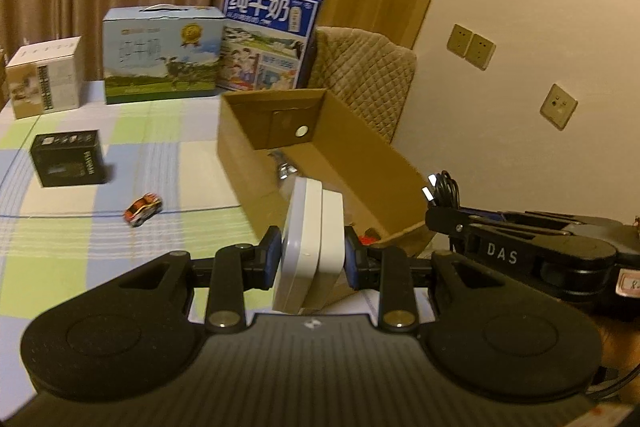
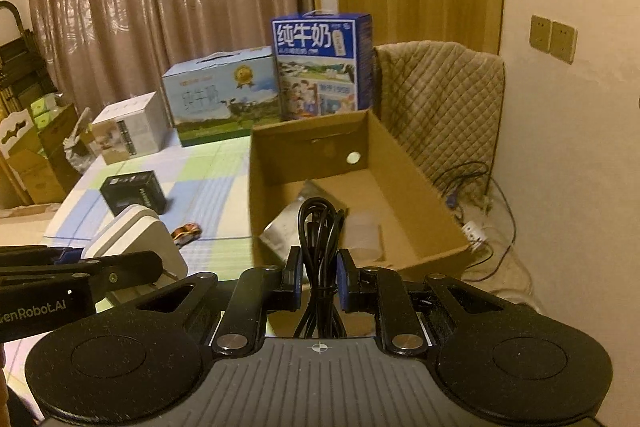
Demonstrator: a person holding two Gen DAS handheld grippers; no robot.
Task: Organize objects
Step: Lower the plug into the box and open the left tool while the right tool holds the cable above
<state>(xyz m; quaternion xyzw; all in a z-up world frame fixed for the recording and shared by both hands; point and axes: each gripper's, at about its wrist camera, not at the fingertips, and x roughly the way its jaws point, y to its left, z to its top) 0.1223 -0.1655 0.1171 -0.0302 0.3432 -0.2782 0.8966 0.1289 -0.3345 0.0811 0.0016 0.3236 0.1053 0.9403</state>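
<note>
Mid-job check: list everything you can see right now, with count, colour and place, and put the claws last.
cardboard box: 1, brown, open, right side of table
silver pouch: 1, inside cardboard box
milk cartons: 2, dark blue and light blue, far edge of table
white box: 1, far left of table
black box: 1, on checked tablecloth
toy car: 1, orange and white, mid table
quilted chair: 1, beige, behind cardboard box
wall sockets: tan, right wall
white device: 1, in left claw
black cable bundle: 1, in right claw
</note>
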